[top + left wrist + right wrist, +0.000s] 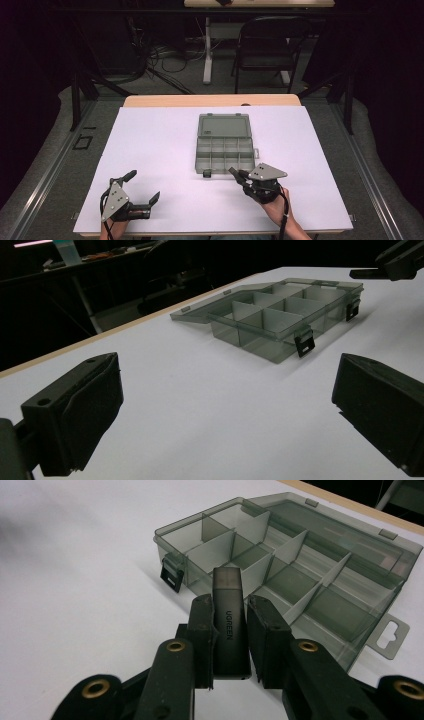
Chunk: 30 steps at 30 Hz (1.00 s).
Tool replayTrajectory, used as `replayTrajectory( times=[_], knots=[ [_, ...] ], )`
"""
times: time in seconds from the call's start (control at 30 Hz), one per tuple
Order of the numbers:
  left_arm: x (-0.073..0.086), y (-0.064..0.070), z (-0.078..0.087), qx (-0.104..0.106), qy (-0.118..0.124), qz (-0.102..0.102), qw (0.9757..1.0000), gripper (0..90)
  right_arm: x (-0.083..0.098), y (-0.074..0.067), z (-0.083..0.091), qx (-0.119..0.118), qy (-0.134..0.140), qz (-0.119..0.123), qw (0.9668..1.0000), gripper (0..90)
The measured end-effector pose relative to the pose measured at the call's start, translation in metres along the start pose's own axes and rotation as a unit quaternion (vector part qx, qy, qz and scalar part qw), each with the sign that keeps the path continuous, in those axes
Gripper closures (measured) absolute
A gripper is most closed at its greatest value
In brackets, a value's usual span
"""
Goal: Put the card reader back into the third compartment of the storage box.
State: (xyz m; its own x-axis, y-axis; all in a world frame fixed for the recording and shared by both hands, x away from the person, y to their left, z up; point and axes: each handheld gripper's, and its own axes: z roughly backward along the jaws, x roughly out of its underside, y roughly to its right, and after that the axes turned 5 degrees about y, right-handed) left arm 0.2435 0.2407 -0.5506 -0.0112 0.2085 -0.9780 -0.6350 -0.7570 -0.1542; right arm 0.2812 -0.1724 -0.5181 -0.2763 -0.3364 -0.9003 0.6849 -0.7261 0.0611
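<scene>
Holding the dark grey UGREEN stick [231, 625] clamped in our right hand-held gripper [230, 630], we judge placing it into the open smoke-grey plastic compartment box [320, 580] at the table's [150, 150] middle remains; left hand-held gripper [225, 410] gapes empty.

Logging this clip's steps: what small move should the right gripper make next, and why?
Probably carry the right gripper forward over a compartment of the open organizer box. Its jaws clamp a dark UGREEN adapter just short of the box's near wall.

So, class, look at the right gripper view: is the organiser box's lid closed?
No, the organiser box lies with its lid folded back flat, so the divided compartments are open to view.
</scene>
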Motion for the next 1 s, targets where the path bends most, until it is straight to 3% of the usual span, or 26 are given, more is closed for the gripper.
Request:
replayTrajectory(
  times=[1.0],
  knots=[
    [0.0,0.0,0.0,-0.005,0.001,-0.002,1.0,0.1,-0.025,0.023,-0.007,0.019,0.018,-0.003,0.9997,73.6]
  ],
)
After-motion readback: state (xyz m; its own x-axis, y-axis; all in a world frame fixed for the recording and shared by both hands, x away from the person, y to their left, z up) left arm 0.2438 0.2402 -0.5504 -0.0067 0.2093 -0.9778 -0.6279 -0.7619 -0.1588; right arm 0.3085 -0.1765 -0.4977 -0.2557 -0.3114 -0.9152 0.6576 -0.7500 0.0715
